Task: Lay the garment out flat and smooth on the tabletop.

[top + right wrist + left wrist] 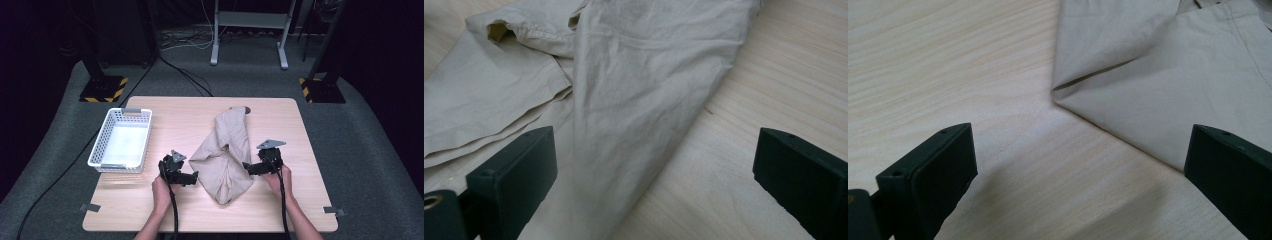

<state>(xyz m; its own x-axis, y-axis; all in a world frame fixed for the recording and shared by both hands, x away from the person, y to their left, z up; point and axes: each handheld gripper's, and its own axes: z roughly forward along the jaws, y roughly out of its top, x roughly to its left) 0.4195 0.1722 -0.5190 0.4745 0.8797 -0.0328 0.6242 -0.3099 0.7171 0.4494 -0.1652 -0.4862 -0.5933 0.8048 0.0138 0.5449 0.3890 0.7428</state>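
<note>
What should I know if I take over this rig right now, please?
Left gripper: open, low over the table, jaws aimed at the left corner of the garment, not gripping it.
Right gripper: open, at the garment's right edge, nothing held.
The beige garment lies crumpled and partly folded mid-table, long axis running away from the person. The white basket sits at the left with nothing in it.
Done: nothing I can confirm beyond both grippers being in position.
Left: probably grip both sides, fold or tidy the garment, perhaps move it to the basket.
</note>
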